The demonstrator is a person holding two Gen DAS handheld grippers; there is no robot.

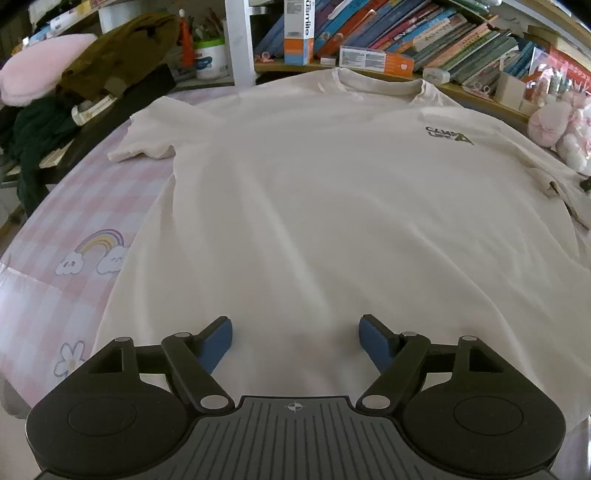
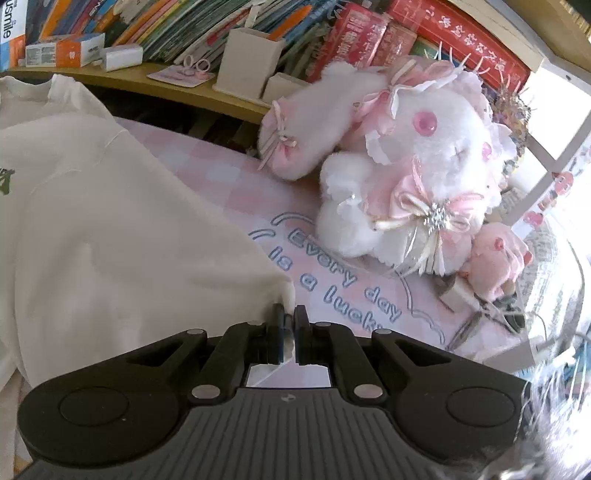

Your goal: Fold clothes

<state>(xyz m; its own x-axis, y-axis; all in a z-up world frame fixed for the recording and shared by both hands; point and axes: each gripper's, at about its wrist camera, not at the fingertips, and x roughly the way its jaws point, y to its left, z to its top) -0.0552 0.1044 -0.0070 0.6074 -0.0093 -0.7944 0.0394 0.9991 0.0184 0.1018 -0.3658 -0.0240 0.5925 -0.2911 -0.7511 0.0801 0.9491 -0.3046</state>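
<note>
I see the T-shirt (image 1: 314,206) spread flat on the pink bedsheet (image 1: 66,206), collar far from me, length running away from my left gripper (image 1: 295,341) — released, jaws wide over its hem; my right gripper (image 2: 290,325) is clenched on the shirt's right edge; the plush rabbit (image 2: 413,177) sits beyond that edge — close.

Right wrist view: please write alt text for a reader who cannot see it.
The right tool is shut on the edge of a cream T-shirt spread over a pink checked bedsheet. A white and pink plush rabbit sits beyond it, below a shelf of books.
</note>
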